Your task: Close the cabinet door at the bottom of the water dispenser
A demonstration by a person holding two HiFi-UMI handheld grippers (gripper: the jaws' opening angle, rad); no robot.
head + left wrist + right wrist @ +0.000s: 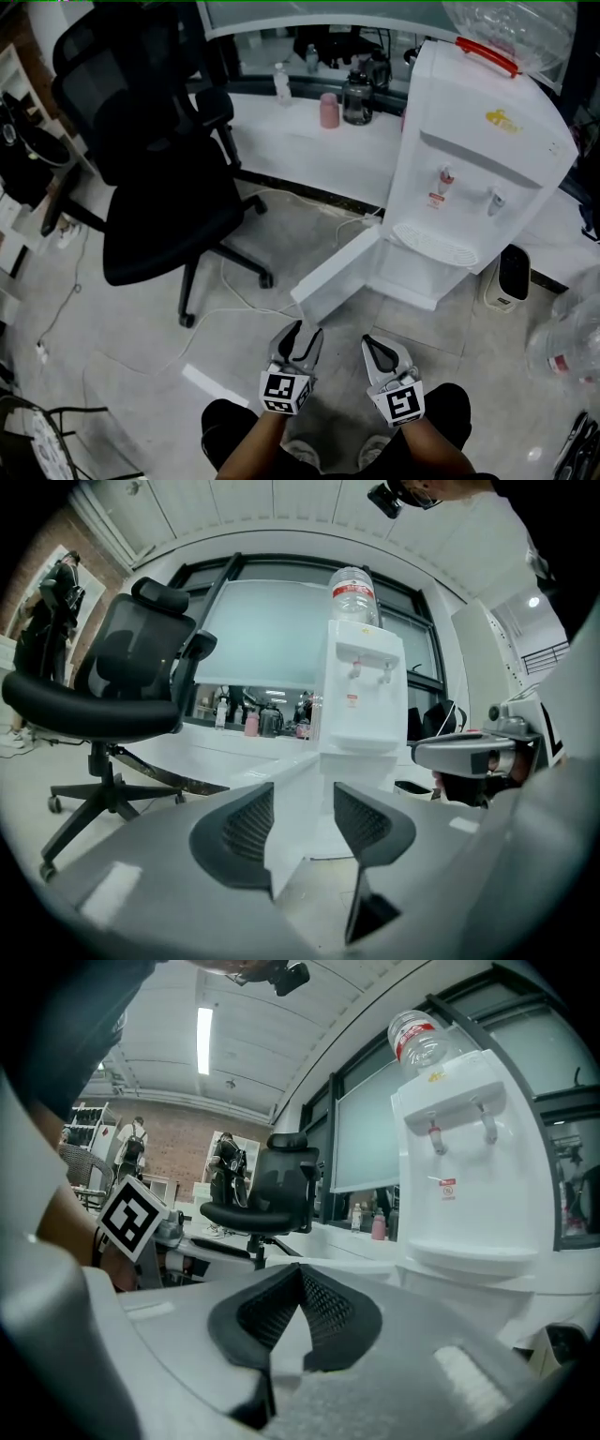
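grey floor [122, 319] fills most of the head view, with a black office chair [159, 178] standing at its left and a long white surface [300, 150] running behind it, bearing bottles and a pink cup [329, 111]. the white water dispenser [478, 159] stands at the right, against that surface, a clear bottle upturned on its top.

the cabinet door [339, 272] at the foot of the dispenser is wide open. it hangs from the side of the cabinet at the view's left, and its long edge runs out from there, down and leftward across the floor toward the person, so its free end points almost straight at the left hand-held gripper [302, 330].

that hand-held gripper is the nearer of the two. its jaws stand apart, and in the left gripper view the door's thin white edge [295, 780] lines up with the gap [302, 819]. the pads do not press on it, and i cannot tell whether the edge is already inside the gap or just ahead. the right hand-held gripper [371, 343] hovers beside it, on the side of the door's inner face, jaws closed tip to tip [298, 1272] with nothing between them.

closing likely calls for the free end to swing toward the view's right and back to the cabinet, so the push should come from the door's outer, left face, which suits the left hand.
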